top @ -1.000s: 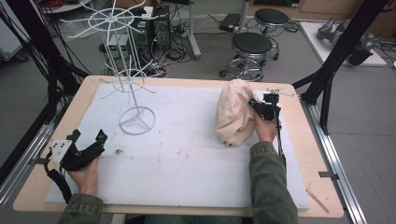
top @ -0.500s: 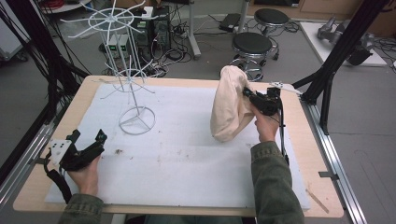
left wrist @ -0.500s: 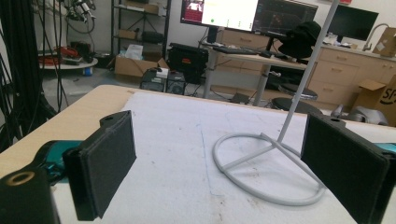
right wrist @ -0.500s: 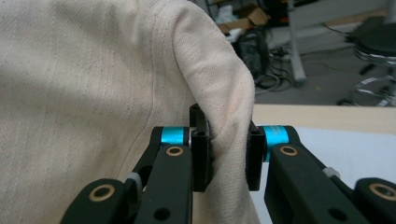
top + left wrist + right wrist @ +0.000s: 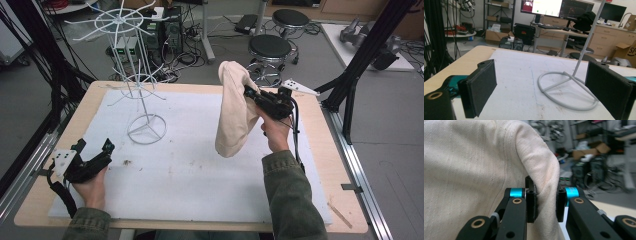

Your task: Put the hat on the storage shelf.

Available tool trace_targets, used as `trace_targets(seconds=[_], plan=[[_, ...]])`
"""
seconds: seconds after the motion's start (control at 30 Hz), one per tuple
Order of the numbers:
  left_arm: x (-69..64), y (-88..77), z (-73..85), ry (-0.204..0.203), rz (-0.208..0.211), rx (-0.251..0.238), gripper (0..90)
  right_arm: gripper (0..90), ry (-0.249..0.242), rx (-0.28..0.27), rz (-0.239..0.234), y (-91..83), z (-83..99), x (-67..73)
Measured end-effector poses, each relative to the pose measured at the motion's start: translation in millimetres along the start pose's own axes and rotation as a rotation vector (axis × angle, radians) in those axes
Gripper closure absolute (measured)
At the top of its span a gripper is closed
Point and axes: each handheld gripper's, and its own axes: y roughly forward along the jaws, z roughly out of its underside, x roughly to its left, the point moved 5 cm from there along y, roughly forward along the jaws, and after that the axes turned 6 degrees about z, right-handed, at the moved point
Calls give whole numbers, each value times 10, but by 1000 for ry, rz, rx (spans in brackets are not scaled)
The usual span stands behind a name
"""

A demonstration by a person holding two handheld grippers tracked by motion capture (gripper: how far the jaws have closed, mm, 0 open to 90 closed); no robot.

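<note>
A cream cloth bag [image 5: 234, 109] hangs in the air over the right half of the white mat [image 5: 190, 165], clear of it. My right gripper [image 5: 248, 93] is shut on a fold near the bag's top. In the right gripper view the two pads pinch that thick fold of the cream bag [image 5: 486, 170], and the right gripper [image 5: 546, 200] has cloth bunched between its jaws. A white wire stand [image 5: 135, 80] rises at the mat's back left. My left gripper [image 5: 95, 148] rests open at the mat's front left, jaws wide, pointing at the stand's ring base [image 5: 566, 87].
The wooden table's edge [image 5: 320, 115] frames the mat. Black frame posts [image 5: 360, 65] stand at the right and left. Stools [image 5: 270, 47], cables and boxes lie on the floor behind the table.
My right gripper has lifted the cream bag off the mat and carried it up and leftward; the bag now hangs free. The left gripper has stayed still.
</note>
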Motion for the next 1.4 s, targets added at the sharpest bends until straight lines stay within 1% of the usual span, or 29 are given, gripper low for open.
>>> trace_targets(seconds=[0.07, 0.1, 0.13, 0.17, 0.2, 0.23, 0.27, 0.33, 0.43, 0.47, 0.5, 0.53, 0.57, 0.6, 0.63, 0.67, 0.7, 0.73, 0.83, 0.87, 0.93, 1.0, 1.03, 1.13, 1.2, 1.23, 1.3, 1.33, 1.4], plan=[[6, -4, -2, 0, -2, -1, 102, 779, 5, 7, -63, 27, -49, 106], [9, -4, -3, -4, -3, -3, 102, 779, 5, 7, -63, 27, -49, 106], [13, -6, -3, -6, -3, -2, 102, 772, -3, 17, -128, 61, -87, 225], [16, -7, -4, -6, -3, -4, 102, 772, -3, 17, -128, 61, -87, 225], [20, -9, -6, -8, -5, -5, 102, 771, -11, 16, -160, 80, -105, 316], [24, -9, -7, -11, -7, -8, 102, 771, -11, 16, -160, 80, -105, 316], [27, -9, -7, -13, -6, -8, 102, 770, -21, 25, -185, 104, -123, 408], [26, -8, -5, -16, -5, -5, 103, 770, -34, 28, -193, 121, -157, 479], [13, -5, -5, -13, -1, -5, 102, 770, -43, 8, -207, 152, -257, 605], [13, -5, -5, -13, -1, -5, 103, 770, -43, 8, -207, 152, -257, 605], [10, -4, -5, -13, 0, -5, 102, 769, -54, -3, -216, 165, -339, 680], [7, -4, -5, -12, 1, -6, 102, 769, -54, -3, -216, 165, -339, 680], [4, -3, -5, -13, 2, -6, 102, 769, -67, -16, -214, 178, -429, 757], [2, -3, -4, -13, 2, -4, 103, 768, -75, -28, -214, 188, -477, 794], [1, -3, -3, -11, 2, -1, 103, 768, -75, -28, -214, 188, -477, 794], [-2, -2, -2, -10, 4, -2, 103, 769, -82, -34, -211, 193, -524, 826], [-7, 0, -1, -12, 7, -1, 102, 769, -103, -56, -203, 204, -615, 885], [-11, 1, -1, -13, 8, 0, 102, 770, -107, -69, -200, 210, -658, 914], [-32, 0, -2, -10, 15, -1, 103, 770, -114, -85, -196, 230, -740, 954], [-41, 2, -4, -12, 18, -4, 103, 770, -108, -87, -200, 242, -779, 976], [-47, 2, -4, -12, 21, -3, 102, 770, -121, -101, -203, 291, -909, 1050], [-44, 4, -2, -12, 20, -2, 103, 770, -125, -102, -202, 305, -938, 1070], [-37, 3, -1, -15, 19, 0, 103, 770, -133, -111, -210, 343, -1019, 1128], [-26, 1, 1, -18, 19, 2, 102, 770, -143, -111, -216, 378, -1073, 1170], [-29, 0, -2, -19, 19, -4, 102, 770, -162, -107, -215, 446, -1149, 1237], [-30, 0, -2, -19, 19, -4, 102, 770, -162, -107, -215, 446, -1149, 1237], [-31, -1, 0, -16, 20, 0, 103, 770, -170, -109, -215, 492, -1201, 1283], [-30, -1, 0, -15, 20, 1, 103, 770, -166, -113, -220, 523, -1236, 1315], [-28, -1, 1, -16, 19, 1, 103, 770, -165, -112, -223, 536, -1252, 1327]])
